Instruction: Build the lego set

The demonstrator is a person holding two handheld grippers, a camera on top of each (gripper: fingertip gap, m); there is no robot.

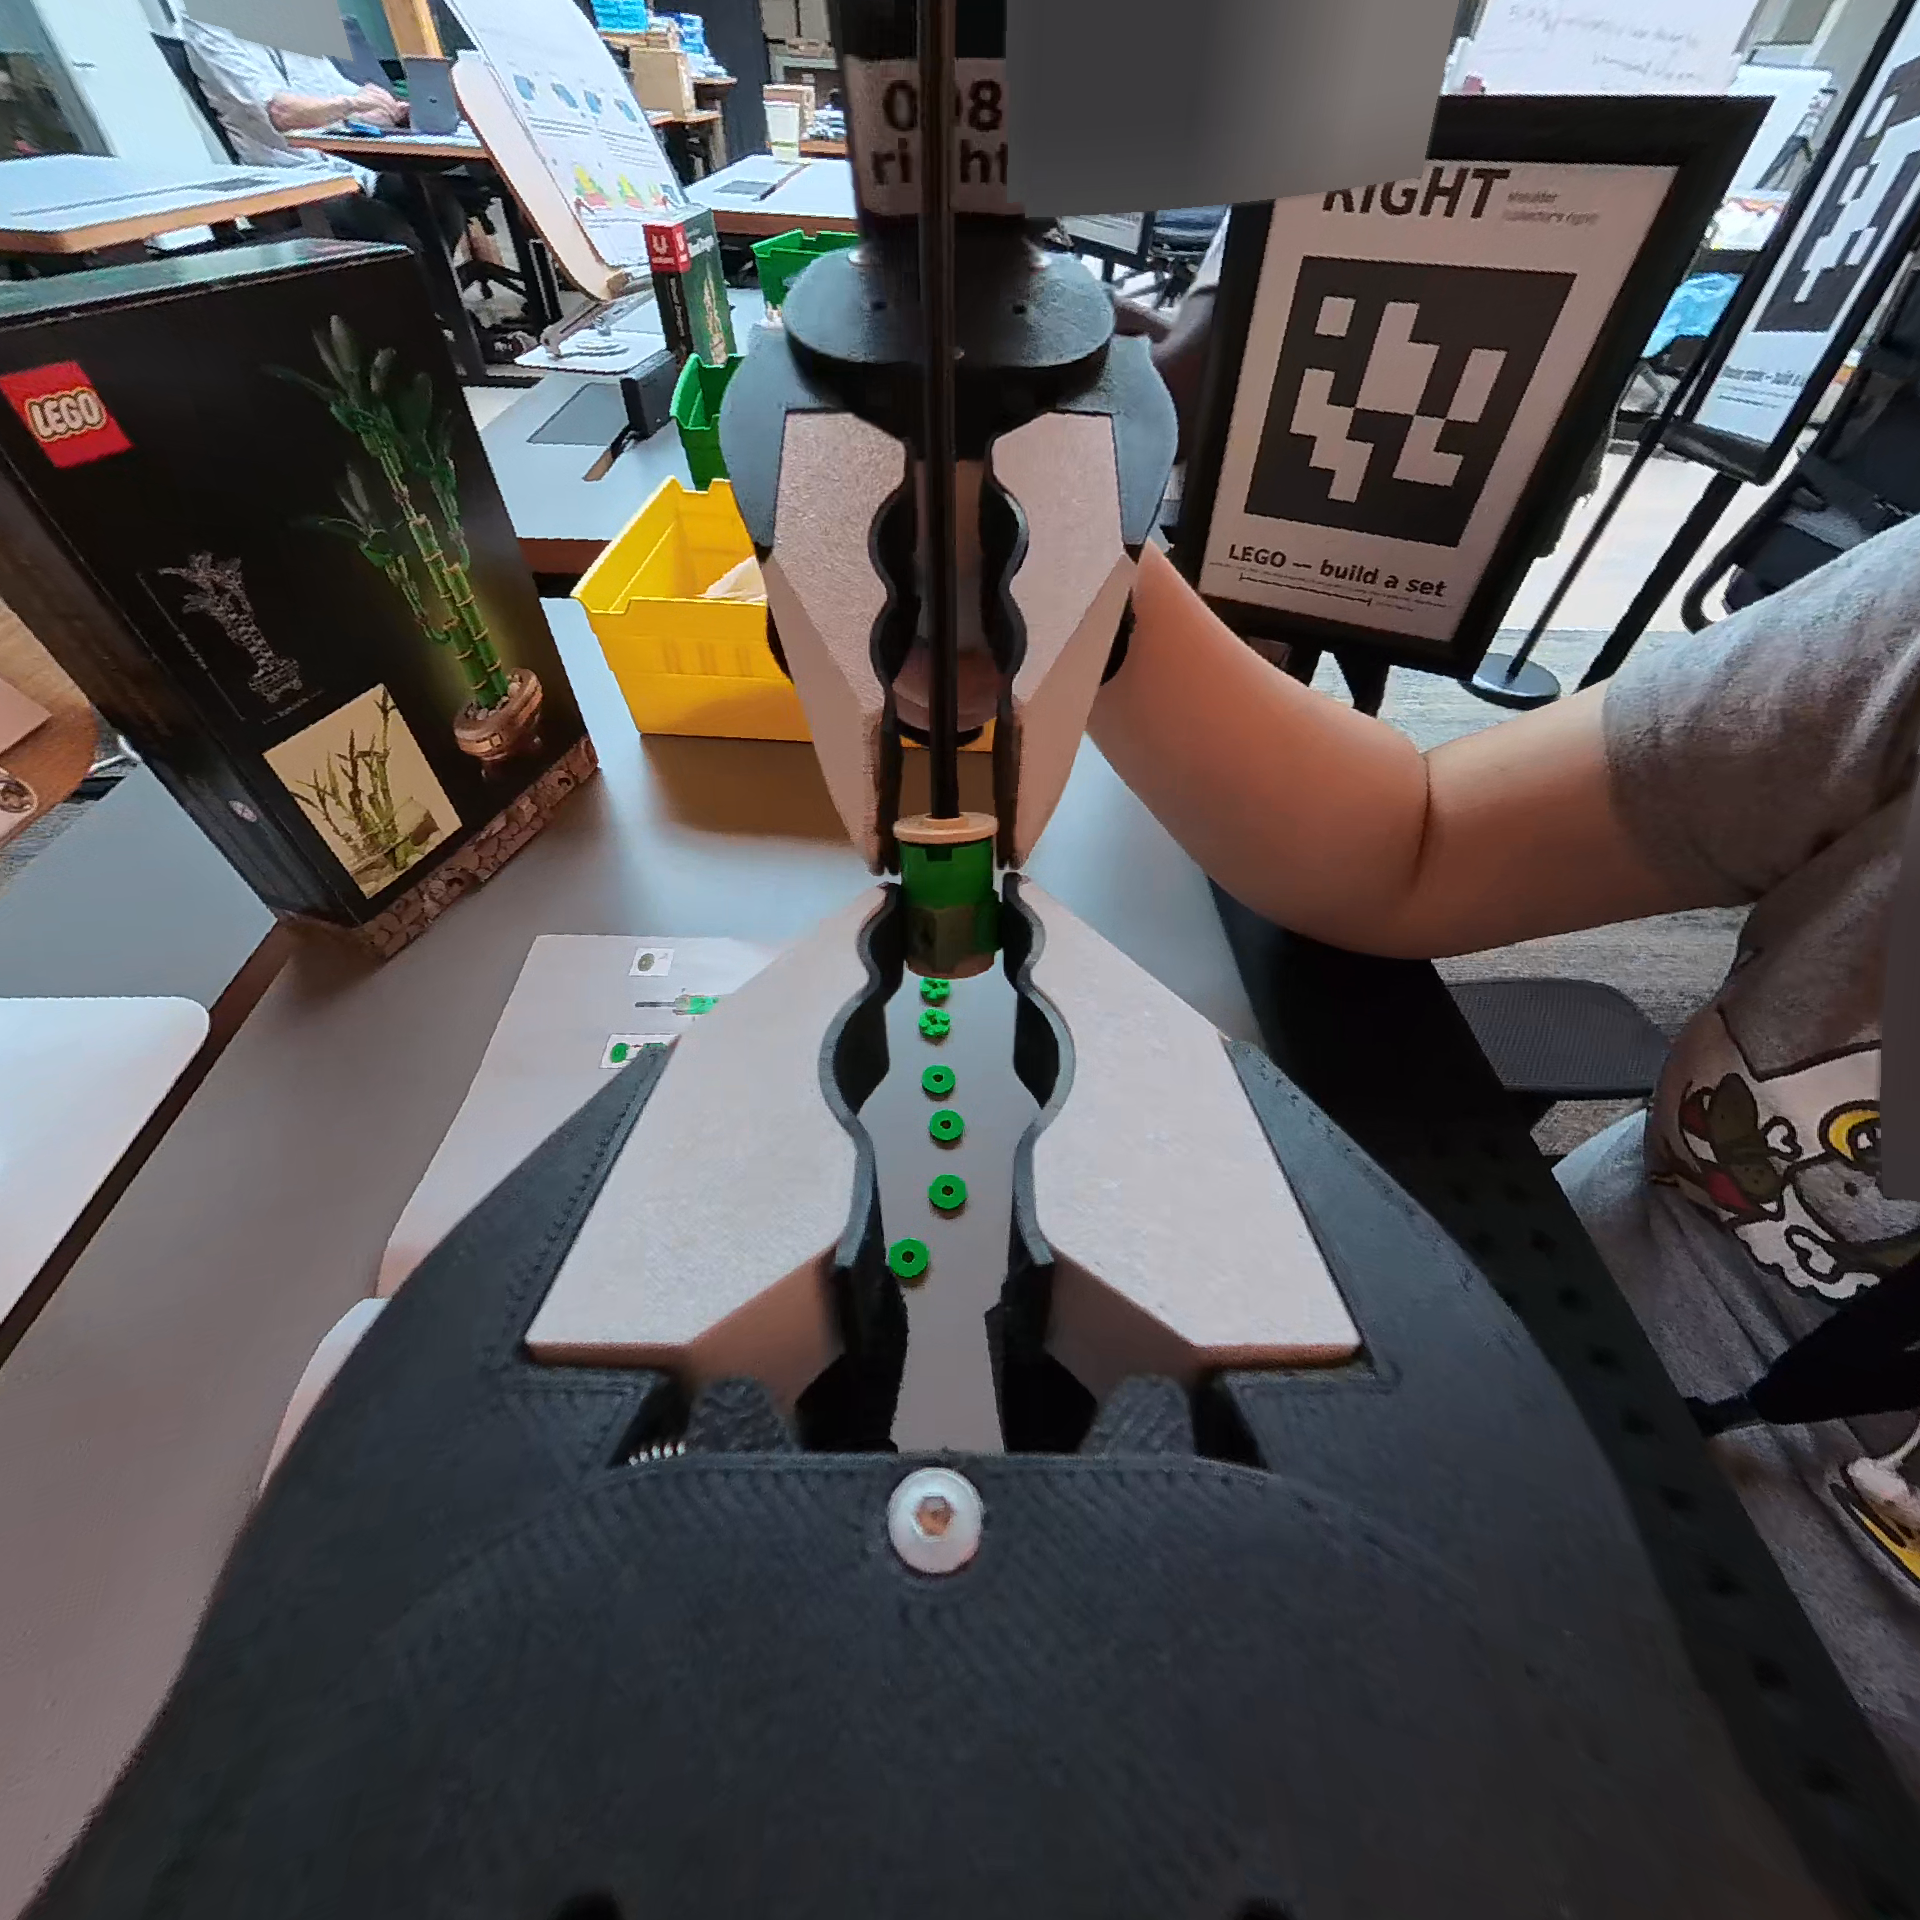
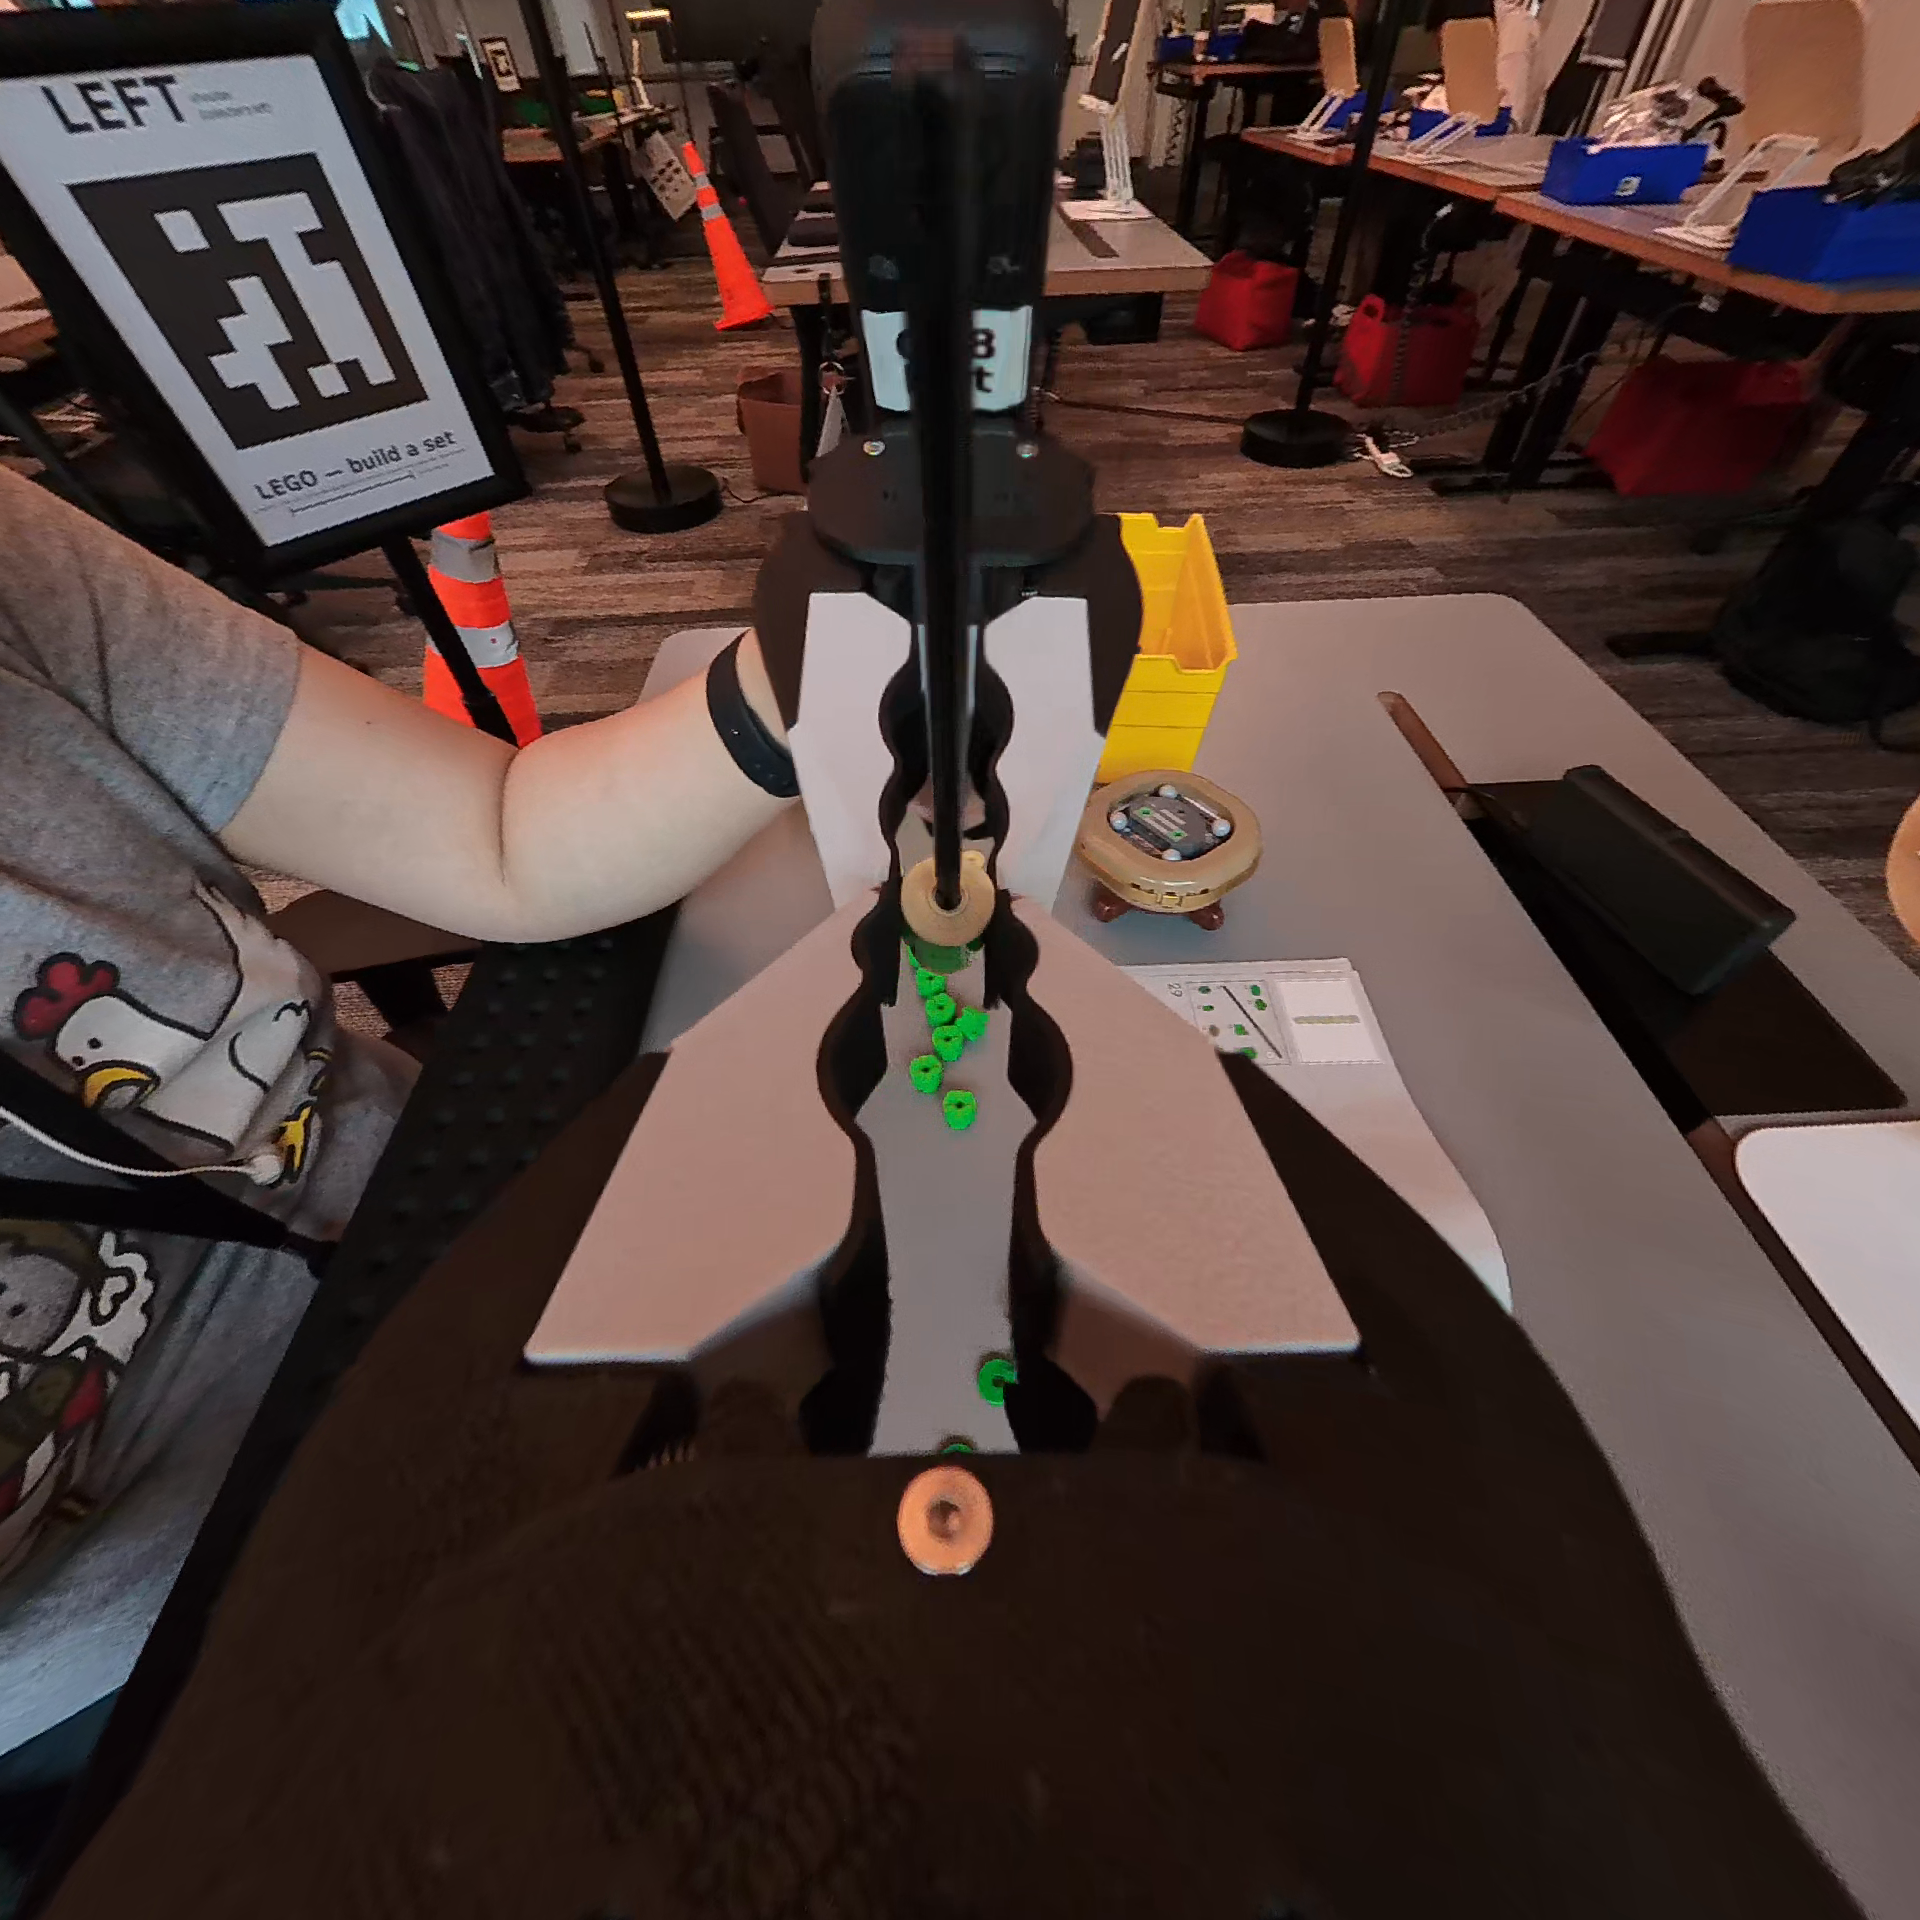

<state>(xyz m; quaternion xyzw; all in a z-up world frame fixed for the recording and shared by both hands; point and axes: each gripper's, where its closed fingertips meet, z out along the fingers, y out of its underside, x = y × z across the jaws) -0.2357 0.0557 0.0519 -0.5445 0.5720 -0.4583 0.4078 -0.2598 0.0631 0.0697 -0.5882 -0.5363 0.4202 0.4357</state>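
Observation:
A thin black rod point(image 1: 940, 520) stands upright between my two grippers and carries a short stem stack point(image 1: 943, 878): a tan ring on top, a green cylinder, then an olive piece. My left gripper point(image 1: 943, 925) is shut on the lower part of the stack. My right gripper point(image 1: 945, 847) faces it and is shut on the upper part. In the right wrist view my right gripper point(image 2: 940, 940) closes just under the tan ring point(image 2: 966, 914), with the rod point(image 2: 943, 623) rising past the left gripper point(image 2: 943, 873). Several small green round pieces point(image 1: 945, 1125) point(image 2: 958, 1110) lie on the table below.
The set's black box point(image 1: 260, 582) stands at the left, with a yellow bin point(image 1: 675, 634) point(image 2: 1174, 644) behind the grippers. A tan pot base point(image 2: 1169, 842), an instruction sheet point(image 2: 1278, 1013) point(image 1: 582, 997) and a black case point(image 2: 1642, 883) are on the table. The person's arm point(image 1: 1351, 790) reaches in. The grippers are tip to tip, or close to it.

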